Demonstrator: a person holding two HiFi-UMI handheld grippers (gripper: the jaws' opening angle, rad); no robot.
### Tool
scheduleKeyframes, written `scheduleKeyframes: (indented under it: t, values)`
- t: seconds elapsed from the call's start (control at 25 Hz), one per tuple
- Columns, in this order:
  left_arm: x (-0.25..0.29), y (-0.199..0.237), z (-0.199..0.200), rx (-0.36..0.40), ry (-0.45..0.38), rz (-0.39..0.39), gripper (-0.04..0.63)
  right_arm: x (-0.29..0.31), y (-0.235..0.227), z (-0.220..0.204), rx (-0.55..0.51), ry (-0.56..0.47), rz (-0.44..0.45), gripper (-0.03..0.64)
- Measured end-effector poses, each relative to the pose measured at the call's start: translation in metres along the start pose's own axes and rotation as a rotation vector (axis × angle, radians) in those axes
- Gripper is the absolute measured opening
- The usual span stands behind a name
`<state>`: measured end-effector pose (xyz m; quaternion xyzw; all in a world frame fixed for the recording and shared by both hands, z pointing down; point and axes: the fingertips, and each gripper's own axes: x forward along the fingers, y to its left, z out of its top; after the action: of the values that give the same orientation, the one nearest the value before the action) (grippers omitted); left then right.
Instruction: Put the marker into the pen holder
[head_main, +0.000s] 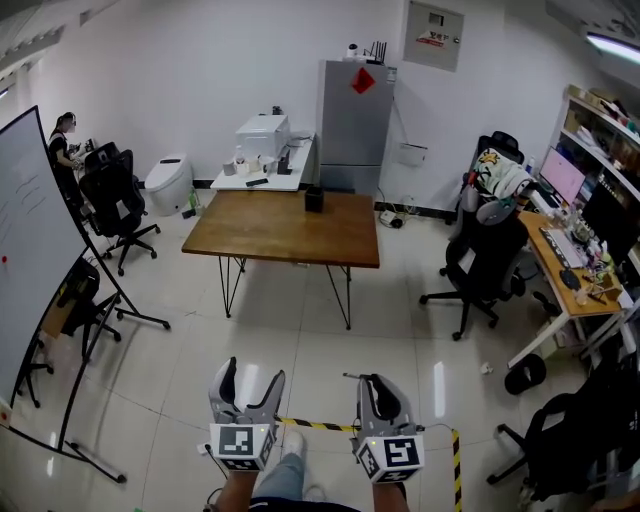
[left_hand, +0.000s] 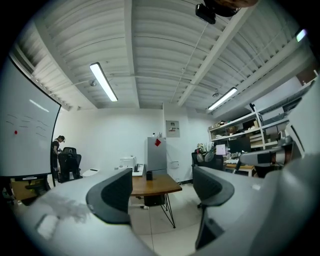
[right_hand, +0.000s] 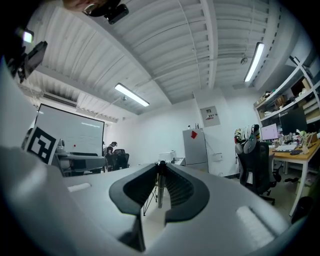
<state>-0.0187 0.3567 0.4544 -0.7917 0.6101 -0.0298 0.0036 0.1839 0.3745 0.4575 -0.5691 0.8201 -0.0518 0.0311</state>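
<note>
At right gripper (right_hand: 160, 166) jaw tips: thin grey marker (right_hand: 158, 192) pinched; shallow grip, may swing, miss black cylindrical pen holder (head_main: 314, 199). Left gripper (left_hand: 162, 186) agape, empty.

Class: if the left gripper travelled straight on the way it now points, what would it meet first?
Probably the wooden table, or the pen holder on it. Only bare floor lies before that between the open jaws of the left gripper; depth is unclear.

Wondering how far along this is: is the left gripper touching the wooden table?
Apart. Head view shows floor between the left gripper and the wooden table.
</note>
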Motion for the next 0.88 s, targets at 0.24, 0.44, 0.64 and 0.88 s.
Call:
scheduleKeyframes:
  t: [0.24, 0.44, 0.64, 0.88]
  values:
    - [0.066, 0.012, 0.003, -0.008, -0.011, -0.023, 0.382, 0.052, -0.029, 0.008, -0.008, -0.001, -0.042, 0.061]
    - [0.128, 0.038, 0.009, 0.003, -0.009, -0.040, 0.378, 0.119, -0.044, 0.000, -0.002, 0.028, -0.056, 0.061]
    - [0.187, 0.081, 0.023, 0.015, -0.040, -0.030, 0.380, 0.200, -0.032, 0.017, -0.049, 0.018, -0.013, 0.061]
    - [0.240, 0.120, 0.028, -0.031, -0.101, -0.039, 0.383, 0.271, -0.020, 0.026, -0.105, 0.000, 0.014, 0.061]
